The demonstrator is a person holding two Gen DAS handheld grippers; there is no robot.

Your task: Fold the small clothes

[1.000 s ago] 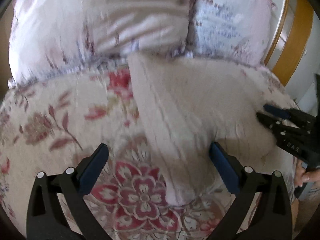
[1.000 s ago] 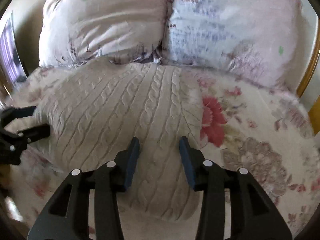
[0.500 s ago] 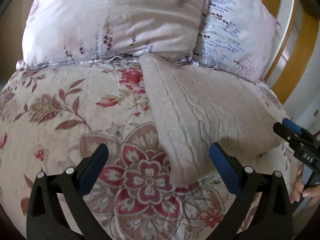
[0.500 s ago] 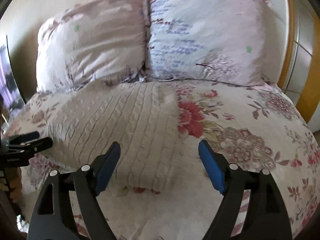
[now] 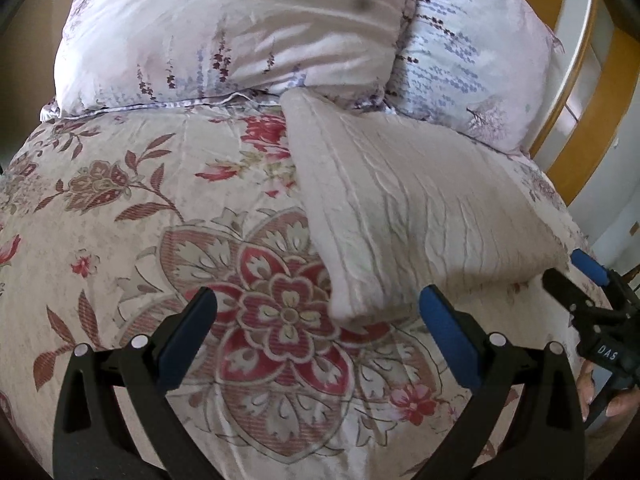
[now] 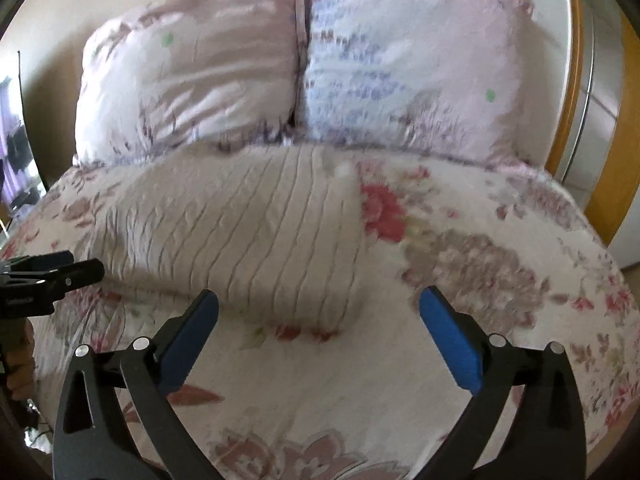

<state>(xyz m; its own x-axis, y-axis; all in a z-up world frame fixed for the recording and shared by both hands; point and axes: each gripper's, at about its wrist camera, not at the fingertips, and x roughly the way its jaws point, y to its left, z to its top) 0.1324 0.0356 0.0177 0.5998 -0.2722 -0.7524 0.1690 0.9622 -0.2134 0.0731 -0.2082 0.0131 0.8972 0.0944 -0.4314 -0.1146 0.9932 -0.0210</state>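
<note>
A folded cream cable-knit sweater (image 5: 404, 216) lies on the floral bedspread (image 5: 168, 216) of the bed, its far end touching the two pillows (image 5: 240, 28) at the headboard. In the left wrist view its long axis runs from the gap between the pillows down toward the fingers, and its near narrow corner sits between the two blue pads, closer to the right-hand pad, without touching either. The knit ribs run lengthwise along that same axis.

The left gripper (image 5: 318, 334) hangs above the bedspread with its fingers spread wide and nothing between them but the printed flower and that sweater corner lying beyond them.

In the right wrist view the sweater (image 6: 248, 232) lies ahead and to the left of the fingers, its long axis slanting from the pillow seam toward the left finger, with its near folded edge just beyond that finger's tip. The right gripper (image 6: 319, 334) has its jaws opening, now very wide, and they hold nothing; bare bedspread shows between the pads.

Each gripper appears at the edge of the other's view. The right one, seen from the left camera, carries a small white label reading "DAS" (image 5: 607, 353), with a hand (image 5: 600, 396) around its handle below. Writing on the left one is too blurred to read.
</note>
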